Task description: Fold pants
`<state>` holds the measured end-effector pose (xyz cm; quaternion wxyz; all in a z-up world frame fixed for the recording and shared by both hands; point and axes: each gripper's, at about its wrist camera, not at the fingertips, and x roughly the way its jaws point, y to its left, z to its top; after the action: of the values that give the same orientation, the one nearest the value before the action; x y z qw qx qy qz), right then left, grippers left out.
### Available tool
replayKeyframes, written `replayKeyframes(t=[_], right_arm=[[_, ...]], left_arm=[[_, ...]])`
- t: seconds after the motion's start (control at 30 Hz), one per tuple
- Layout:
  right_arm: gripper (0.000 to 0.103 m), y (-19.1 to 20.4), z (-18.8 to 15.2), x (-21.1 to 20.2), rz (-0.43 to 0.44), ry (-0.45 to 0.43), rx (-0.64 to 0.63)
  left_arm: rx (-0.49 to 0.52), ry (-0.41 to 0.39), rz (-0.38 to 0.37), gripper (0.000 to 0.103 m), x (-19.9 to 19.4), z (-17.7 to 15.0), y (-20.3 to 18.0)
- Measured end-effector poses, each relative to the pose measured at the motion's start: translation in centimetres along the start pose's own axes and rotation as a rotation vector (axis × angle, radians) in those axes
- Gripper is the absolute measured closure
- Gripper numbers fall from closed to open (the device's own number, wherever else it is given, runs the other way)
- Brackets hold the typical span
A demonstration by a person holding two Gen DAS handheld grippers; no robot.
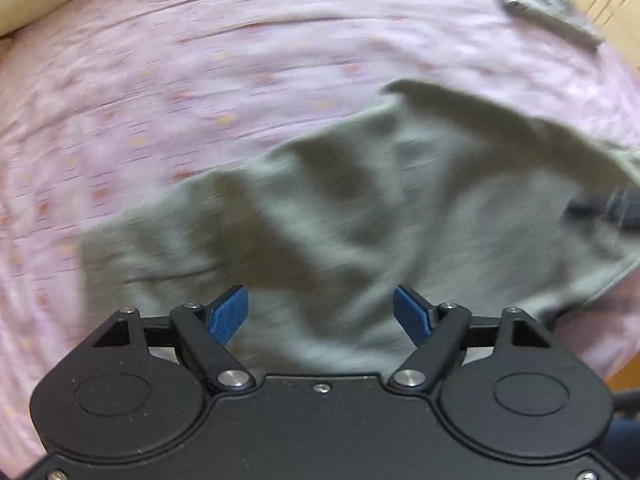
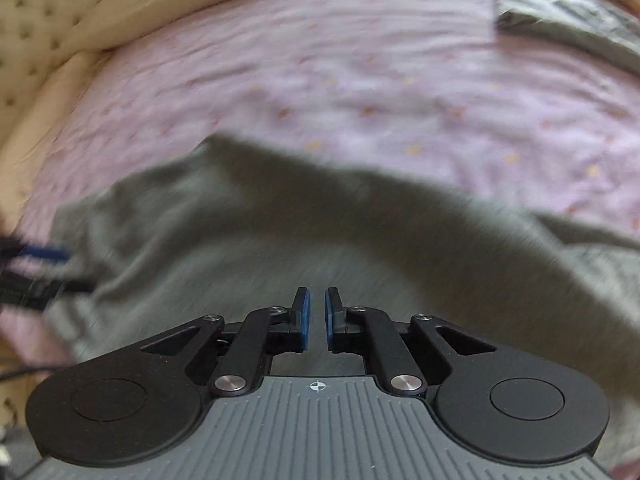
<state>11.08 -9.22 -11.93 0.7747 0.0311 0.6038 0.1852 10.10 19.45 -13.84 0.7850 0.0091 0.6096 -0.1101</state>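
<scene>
Grey-green pants (image 1: 360, 208) lie rumpled on a pink bedsheet (image 1: 200, 80). My left gripper (image 1: 320, 296) hangs over them, pointing steeply down, jaws wide open and nothing between the blue pads (image 1: 228, 316). In the right wrist view the pants (image 2: 240, 240) fill the lower half, with a dark raised fold running across. My right gripper (image 2: 317, 300) hovers above them with only a narrow gap between its pads, and no cloth in it. Each gripper shows blurred at the edge of the other's view: the right gripper (image 1: 612, 208) and the left gripper (image 2: 40, 264).
A folded grey garment (image 1: 544, 4) lies at the far right of the bed, also the folded garment (image 2: 568, 20) in the right wrist view. A cream tufted headboard (image 2: 36, 20) and padded bed frame border the pink sheet (image 2: 360, 80). Wooden floor shows at the right edge (image 1: 624, 372).
</scene>
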Motion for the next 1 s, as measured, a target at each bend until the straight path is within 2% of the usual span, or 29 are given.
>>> replayKeyframes(t=[0.07, 0.1, 0.17, 0.2, 0.23, 0.27, 0.3, 0.37, 0.47, 0.57, 0.67, 0.73, 0.83, 0.93, 0.97, 1.0], right_arm=[[0.094, 1.2, -2.2, 1.0, -0.009, 0.099, -0.049], [0.094, 1.9, -3.7, 1.6, -0.004, 0.161, -0.071], [0.094, 2.6, -5.2, 0.9, 0.0, 0.137, -0.109], [0.095, 2.8, -5.6, 0.7, 0.001, 0.163, -0.12], [0.095, 2.7, -5.7, 0.4, 0.0, 0.179, -0.11], [0.095, 2.5, -5.7, -0.3, -0.011, 0.151, -0.097], [0.095, 1.9, -5.7, -1.4, -0.015, 0.087, -0.082], [0.095, 0.5, -5.2, -3.8, -0.028, -0.033, -0.037], [0.095, -2.9, -3.9, -7.5, -0.127, -0.21, 0.003], [0.095, -6.9, -2.7, -9.4, -0.22, -0.284, -0.016], [0.094, -11.0, -1.2, -9.1, -0.273, -0.257, -0.119], [0.094, -13.8, -0.7, -8.5, -0.267, -0.208, -0.216], [0.094, -15.8, 0.8, -7.1, -0.23, -0.144, -0.358], [0.094, -16.6, 1.1, -5.6, -0.165, -0.098, -0.505], [0.092, -16.7, 1.4, -5.1, -0.142, -0.077, -0.546], [0.085, -16.8, 1.5, -4.7, -0.118, -0.056, -0.585]], left_arm=[[0.022, 0.025, -0.023, 0.023, 1.0, -0.1, -1.3], [0.04, 0.044, -0.01, 0.023, 1.7, -0.4, -1.6], [0.086, 0.106, 0.025, 0.023, 3.0, -1.6, -2.0], [0.124, 0.131, 0.031, 0.022, 3.3, -2.3, -2.2], [0.172, 0.118, 0.046, 0.022, 3.1, -2.8, -2.8], [0.203, 0.12, 0.063, 0.022, 3.0, -2.8, -3.3], [0.208, 0.127, 0.074, 0.023, 2.9, -2.6, -3.7], [0.164, 0.119, 0.063, 0.024, 2.4, -1.6, -4.1], [0.083, 0.058, 0.022, 0.024, 1.3, 0.7, -5.5], [0.062, 0.019, -0.013, 0.023, 1.1, 2.8, -8.2], [0.047, -0.008, -0.031, 0.023, 1.9, 4.7, -11.9], [0.018, -0.015, -0.03, 0.023, 2.9, 5.8, -14.2], [-0.055, 0.002, -0.026, 0.023, 4.2, 7.1, -16.9], [-0.117, 0.055, -0.02, 0.023, 6.1, 7.2, -18.8], [-0.129, 0.081, 0.004, 0.023, 7.0, 7.1, -19.3], [-0.14, 0.114, 0.039, 0.018, 8.1, 6.9, -19.7]])
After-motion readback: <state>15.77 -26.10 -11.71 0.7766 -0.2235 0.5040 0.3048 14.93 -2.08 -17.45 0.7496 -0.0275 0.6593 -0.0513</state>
